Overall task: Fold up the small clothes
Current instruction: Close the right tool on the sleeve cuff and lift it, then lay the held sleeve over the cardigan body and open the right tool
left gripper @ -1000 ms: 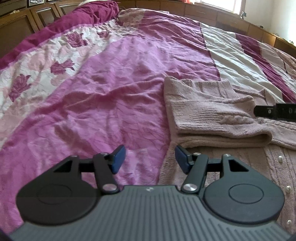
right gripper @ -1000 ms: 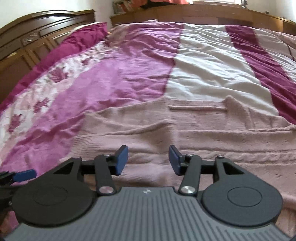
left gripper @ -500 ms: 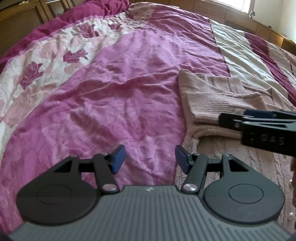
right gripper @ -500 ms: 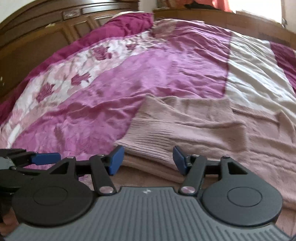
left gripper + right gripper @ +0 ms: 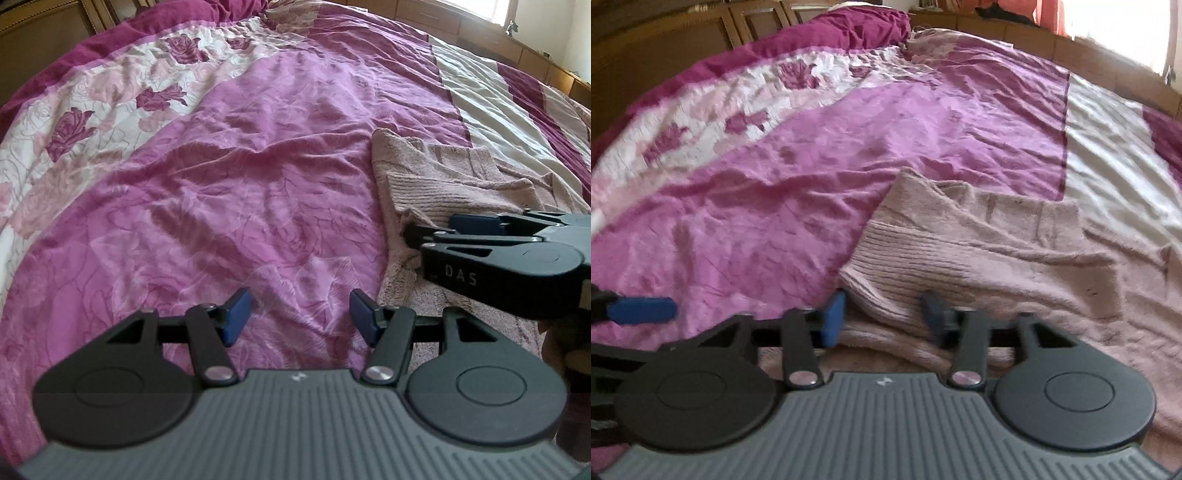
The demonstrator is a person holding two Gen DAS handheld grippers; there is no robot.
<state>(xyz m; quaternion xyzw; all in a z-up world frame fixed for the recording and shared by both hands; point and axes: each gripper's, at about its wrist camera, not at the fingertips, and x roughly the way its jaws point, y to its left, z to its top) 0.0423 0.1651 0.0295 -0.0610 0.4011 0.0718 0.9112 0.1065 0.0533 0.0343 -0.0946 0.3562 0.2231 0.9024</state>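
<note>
A dusty-pink knitted cardigan (image 5: 979,243) lies on the bed with a ribbed sleeve (image 5: 905,258) folded across its body. It also shows at the right of the left wrist view (image 5: 443,177). My right gripper (image 5: 882,315) is open, its fingers either side of the ribbed cuff at the cardigan's left edge. It appears from the side in the left wrist view (image 5: 436,232). My left gripper (image 5: 297,312) is open and empty above the quilt, just left of the cardigan's edge.
The bed is covered by a magenta quilt (image 5: 221,184) with a rose-patterned white band (image 5: 92,110) and a cream stripe (image 5: 1115,158). A wooden headboard (image 5: 665,48) stands at the far left. The left gripper's blue fingertip (image 5: 642,310) shows in the right wrist view.
Both grippers have moved left along the bed. My right gripper has come down to the ribbed cuff at the cardigan's left edge, and its jaws have narrowed a little.
</note>
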